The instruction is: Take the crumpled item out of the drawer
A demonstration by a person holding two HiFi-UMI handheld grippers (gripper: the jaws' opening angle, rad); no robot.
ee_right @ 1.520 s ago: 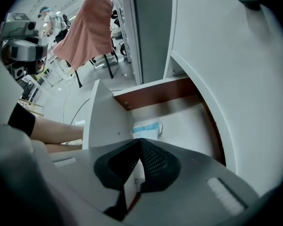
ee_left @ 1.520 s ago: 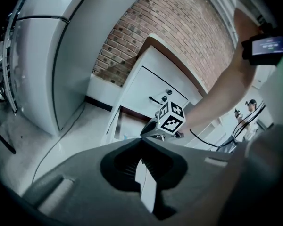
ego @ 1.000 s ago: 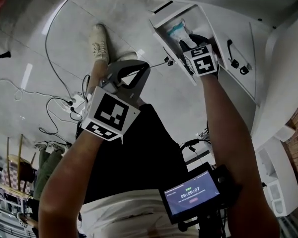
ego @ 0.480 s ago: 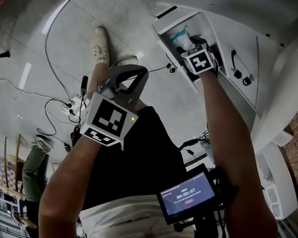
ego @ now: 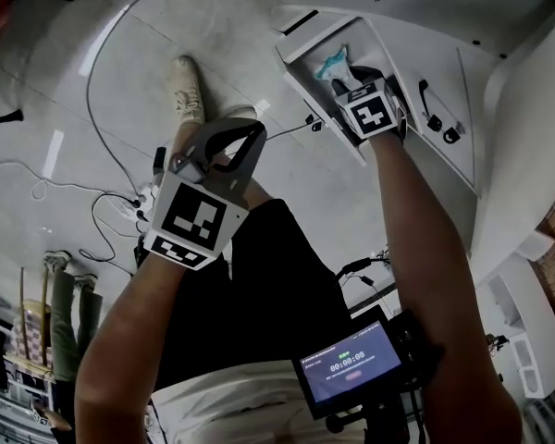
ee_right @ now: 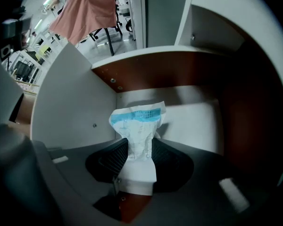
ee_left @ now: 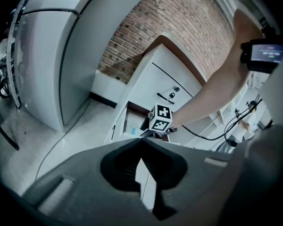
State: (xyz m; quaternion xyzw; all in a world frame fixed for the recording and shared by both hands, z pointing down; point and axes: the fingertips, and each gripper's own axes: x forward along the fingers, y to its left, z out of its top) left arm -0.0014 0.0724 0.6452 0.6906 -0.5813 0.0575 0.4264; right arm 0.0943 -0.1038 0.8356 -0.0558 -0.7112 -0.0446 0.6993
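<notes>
The white cabinet (ego: 499, 109) stood in front of the right claw (ee_right: 139, 149). Its drawer (ee_right: 70, 107) was open, and the claw reached down inside it. The drawer's white walls rose to the left of the claw and behind it. The left claw (ee_left: 141, 141) hung in the air well away from the drawer, with its tips together and nothing between them. The crumpled item (ee_right: 137, 124) sat right between the right claw's jaws. The jaws were closing on it, and the pads pressed its lower part thin. Its top, which had a blue band, puffed out past the tips. It looked like soft, padded paper or cloth, very light and easy to squash. It would likely not break or slip much, but it could bend and flop. The thin middle looked like the best spot to hold, since the puffy top would help stop it from sliding out.
</notes>
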